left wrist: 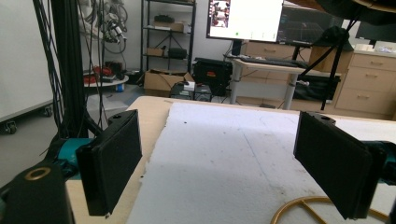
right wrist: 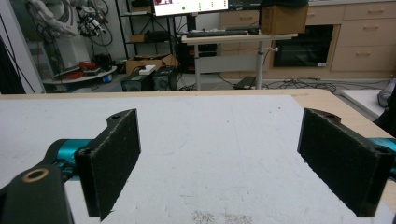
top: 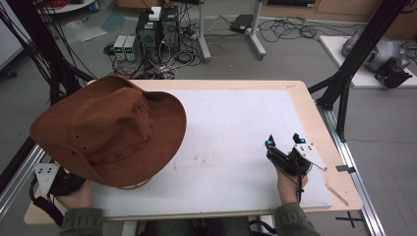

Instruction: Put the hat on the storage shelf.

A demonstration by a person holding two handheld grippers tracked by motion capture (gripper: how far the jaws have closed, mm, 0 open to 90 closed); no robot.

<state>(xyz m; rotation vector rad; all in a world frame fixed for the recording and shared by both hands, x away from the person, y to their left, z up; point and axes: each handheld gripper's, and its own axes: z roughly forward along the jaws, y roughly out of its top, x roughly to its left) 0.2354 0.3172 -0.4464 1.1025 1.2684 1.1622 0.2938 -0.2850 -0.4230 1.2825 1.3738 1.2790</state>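
Brown hat [top: 110, 130] looms over the spread left tongs [left wrist: 219, 163]; right tongs [top: 285, 145], also spread, sit well apart, so the floppy brim could slip.

Rust-brown hat [top: 110, 130] (white mat [top: 236, 147])

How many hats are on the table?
1. The brown hat sits on the left side of the table, over the left gripper. The hat is large, so something smaller could be hidden under it.

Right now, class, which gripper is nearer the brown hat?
Left. The left gripper sits under the brown hat's near brim; the right gripper is well off to its right, across the white board.
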